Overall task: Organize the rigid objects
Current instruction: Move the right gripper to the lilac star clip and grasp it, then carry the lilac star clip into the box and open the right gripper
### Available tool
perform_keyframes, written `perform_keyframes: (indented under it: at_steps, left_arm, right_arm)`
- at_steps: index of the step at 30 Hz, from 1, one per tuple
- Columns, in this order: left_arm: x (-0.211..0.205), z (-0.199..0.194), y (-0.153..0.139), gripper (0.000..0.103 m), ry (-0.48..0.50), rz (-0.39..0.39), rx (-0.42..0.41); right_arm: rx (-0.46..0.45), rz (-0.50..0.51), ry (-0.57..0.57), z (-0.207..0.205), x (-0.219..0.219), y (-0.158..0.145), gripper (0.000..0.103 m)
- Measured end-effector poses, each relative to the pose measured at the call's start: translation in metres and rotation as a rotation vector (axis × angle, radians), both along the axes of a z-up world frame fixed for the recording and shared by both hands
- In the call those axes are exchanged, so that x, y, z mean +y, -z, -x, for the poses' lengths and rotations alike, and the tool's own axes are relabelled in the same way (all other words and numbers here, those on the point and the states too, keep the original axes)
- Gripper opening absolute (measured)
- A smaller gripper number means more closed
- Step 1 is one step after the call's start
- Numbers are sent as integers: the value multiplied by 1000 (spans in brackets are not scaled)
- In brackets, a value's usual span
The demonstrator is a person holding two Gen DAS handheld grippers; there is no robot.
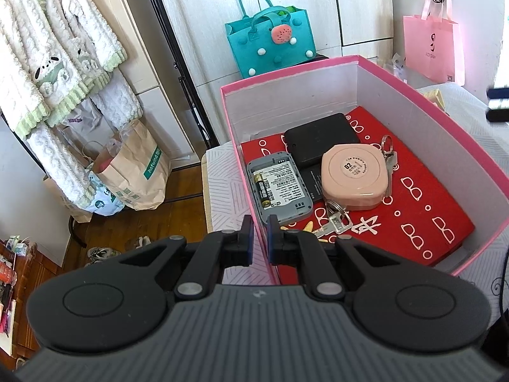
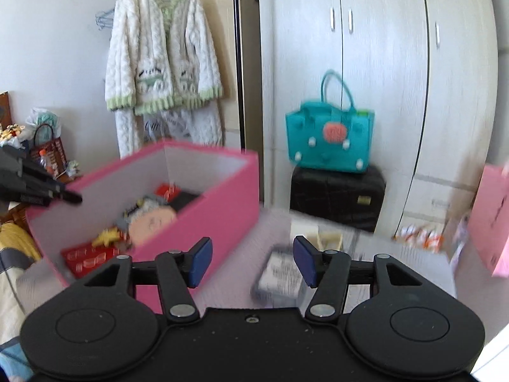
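While the left gripper [image 1: 261, 238] sits pinched on the pink box [image 1: 423, 102] wall, the right gripper [image 2: 253, 262] is wide and empty over the grey device [image 2: 280, 275] on the worktop [image 2: 229, 273]: looks light, stiff, slick, so grab its long edges.

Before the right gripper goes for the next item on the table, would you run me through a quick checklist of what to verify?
1. Right gripper jaws open and empty: ok, nothing sits between the blue pads.
2. Next target in view: ok, a grey device lies on the table just ahead of the jaws, though blurred.
3. Left gripper steadying the pink box: ok, its jaws are shut on the near wall.
4. Room in the box: ok, bare red liner shows beside the pink case.
5. Small cream items beyond the device clear of the approach: cannot tell, too blurred.
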State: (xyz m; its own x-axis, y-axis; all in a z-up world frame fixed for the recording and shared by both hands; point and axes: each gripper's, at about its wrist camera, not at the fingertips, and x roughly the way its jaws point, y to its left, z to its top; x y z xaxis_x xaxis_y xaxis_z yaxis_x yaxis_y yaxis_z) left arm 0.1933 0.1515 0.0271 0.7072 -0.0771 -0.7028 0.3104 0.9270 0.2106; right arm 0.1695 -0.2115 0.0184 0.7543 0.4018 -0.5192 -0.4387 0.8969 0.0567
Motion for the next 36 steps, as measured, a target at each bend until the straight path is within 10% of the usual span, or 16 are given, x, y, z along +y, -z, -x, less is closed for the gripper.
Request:
perform_keyframes:
  at_steps: [11,36]
  left_arm:
    - [-2,0,-1,8,-6,-3,2]
    - [-1,1,0,8,-8,-2,1]
  right_arm:
    - [252,-71,25,-9,-22,68,61]
    - [182,69,15,-5,5,79,43]
